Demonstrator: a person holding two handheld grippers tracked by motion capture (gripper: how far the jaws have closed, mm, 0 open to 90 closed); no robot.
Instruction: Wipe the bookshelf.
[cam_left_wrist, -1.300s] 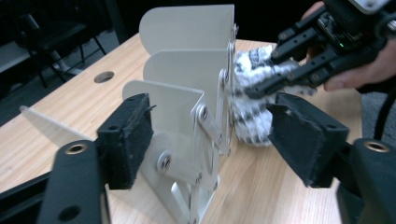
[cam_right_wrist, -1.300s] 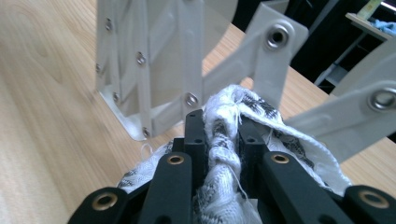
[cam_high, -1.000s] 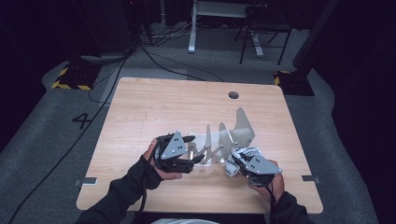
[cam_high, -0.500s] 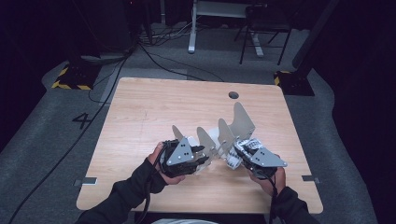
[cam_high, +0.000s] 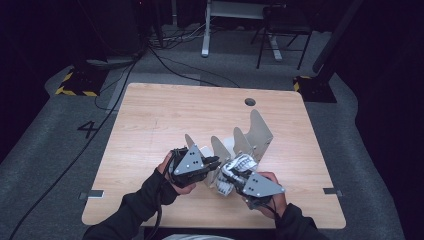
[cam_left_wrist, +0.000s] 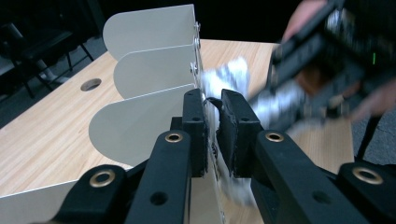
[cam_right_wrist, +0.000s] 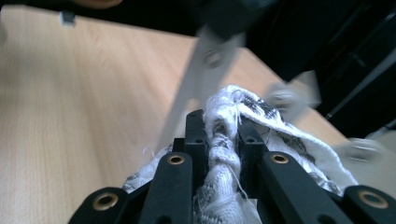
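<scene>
A grey metal rack (cam_high: 260, 131) with several rounded upright plates stands on the wooden table (cam_high: 165, 115). My left gripper (cam_high: 216, 162) is at the rack's near end. In the left gripper view its jaws (cam_left_wrist: 213, 105) have just been closing and now pinch the thin edge of a plate (cam_left_wrist: 140, 126). My right gripper (cam_high: 231, 176) is shut on a bunched white cloth with a black pattern (cam_high: 240, 164), held right beside the rack. The right gripper view shows the cloth (cam_right_wrist: 280, 126) squeezed between the jaws (cam_right_wrist: 223, 123), with a blurred plate (cam_right_wrist: 201, 74) behind.
A round cable hole (cam_high: 249, 102) sits near the table's far edge. Bare wood (cam_high: 160, 130) stretches to the left and far side. Beyond the table are floor cables (cam_high: 165, 60), a chair's legs (cam_high: 280, 45) and a desk frame (cam_high: 205, 30).
The left gripper's jaws have closed in on the rack's plate. The right gripper has shifted a little leftward with the cloth, closer to the rack's near end.
</scene>
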